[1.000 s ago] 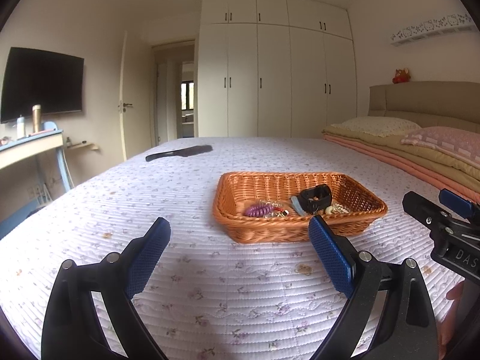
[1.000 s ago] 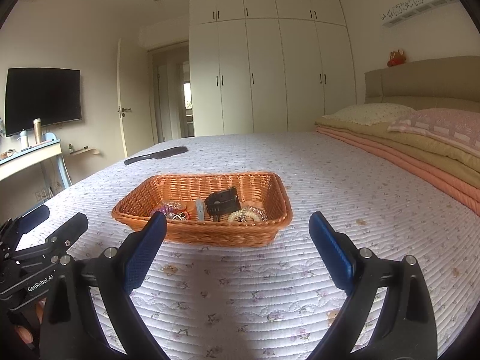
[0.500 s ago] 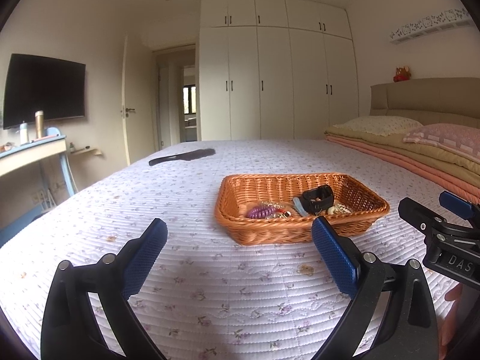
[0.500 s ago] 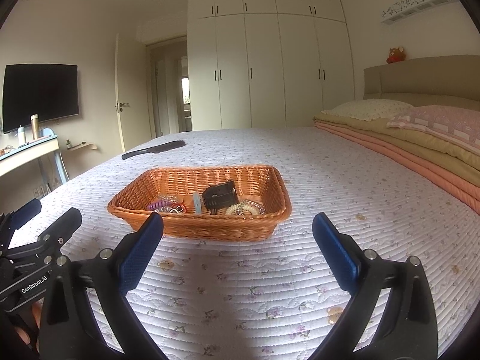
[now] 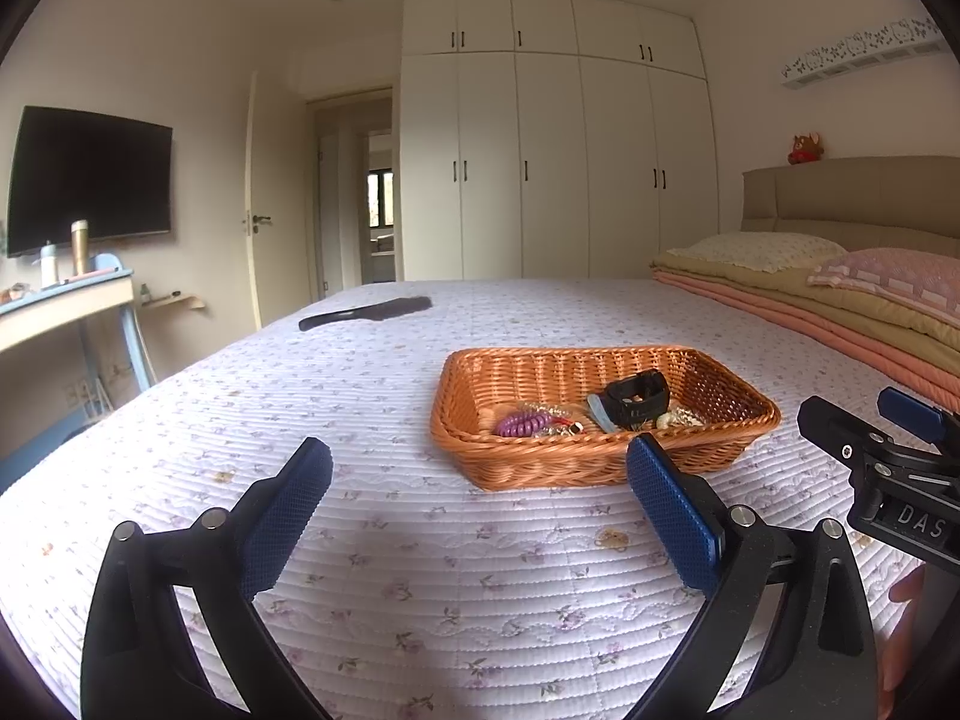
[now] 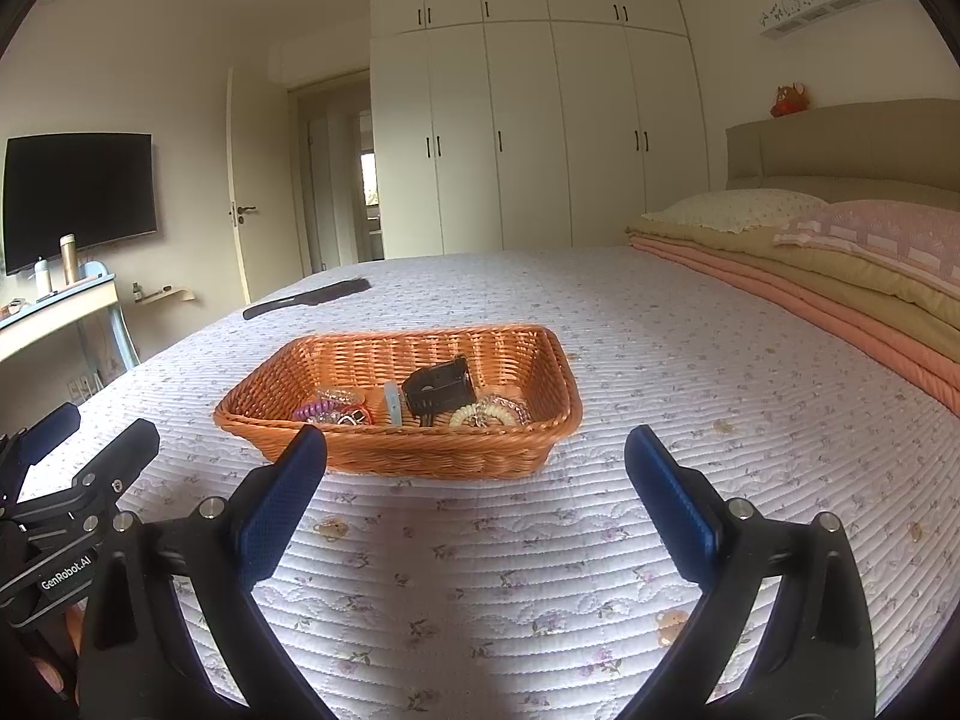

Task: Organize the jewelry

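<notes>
Left wrist view, left to right: TV [image 5: 90, 180] on the wall above a desk [image 5: 66, 306]; a dark comb [image 5: 366, 312] lies on the far part of the quilt [image 5: 420, 570]; the basket [image 5: 474, 396] sits on the quilt ahead and slightly right of the left gripper [image 5: 480, 480]. The gripper's jaws stand wide apart and hold nothing. The right gripper [image 5: 864, 426] enters at the right edge, beside the basket.

Basket contents: purple coil tie [image 5: 523, 423] at left, a tangle of gold chain [image 5: 555, 414] next to it (single pieces too small to separate), pale blue strip [image 5: 599, 411], black claw clip [image 5: 637, 399], cream coil [image 5: 675, 420] at right.

Right wrist view: the left gripper [image 6: 90, 438] shows at the left edge, near the basket [image 6: 540, 426]. The right gripper [image 6: 477, 462], fingers spread wide and empty, hovers over the quilt [image 6: 480, 570] just short of the basket's near rim. Folded blankets [image 6: 840, 282] and pillows [image 6: 738, 210] lie at far right.
</notes>
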The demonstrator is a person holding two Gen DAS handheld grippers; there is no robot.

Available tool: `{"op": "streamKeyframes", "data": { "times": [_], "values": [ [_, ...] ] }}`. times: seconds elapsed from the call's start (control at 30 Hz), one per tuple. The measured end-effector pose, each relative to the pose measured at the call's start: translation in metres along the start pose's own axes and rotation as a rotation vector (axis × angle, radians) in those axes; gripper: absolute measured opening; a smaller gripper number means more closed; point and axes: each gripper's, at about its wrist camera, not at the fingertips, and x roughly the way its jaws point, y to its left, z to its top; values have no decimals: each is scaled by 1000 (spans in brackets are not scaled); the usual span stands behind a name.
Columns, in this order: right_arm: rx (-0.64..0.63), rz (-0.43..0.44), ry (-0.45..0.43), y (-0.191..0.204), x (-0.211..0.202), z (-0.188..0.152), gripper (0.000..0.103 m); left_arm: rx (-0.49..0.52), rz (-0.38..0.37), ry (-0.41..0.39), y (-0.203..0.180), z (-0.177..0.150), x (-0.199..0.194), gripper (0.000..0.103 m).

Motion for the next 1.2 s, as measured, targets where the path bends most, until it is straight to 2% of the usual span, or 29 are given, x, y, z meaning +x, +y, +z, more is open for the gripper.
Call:
{"op": "streamKeyframes", "data": {
  "times": [1.2],
  "values": [
    [-5, 0, 15, 2, 2, -2, 95, -13, 10, 28, 2, 0, 2, 95]
  ]
}}
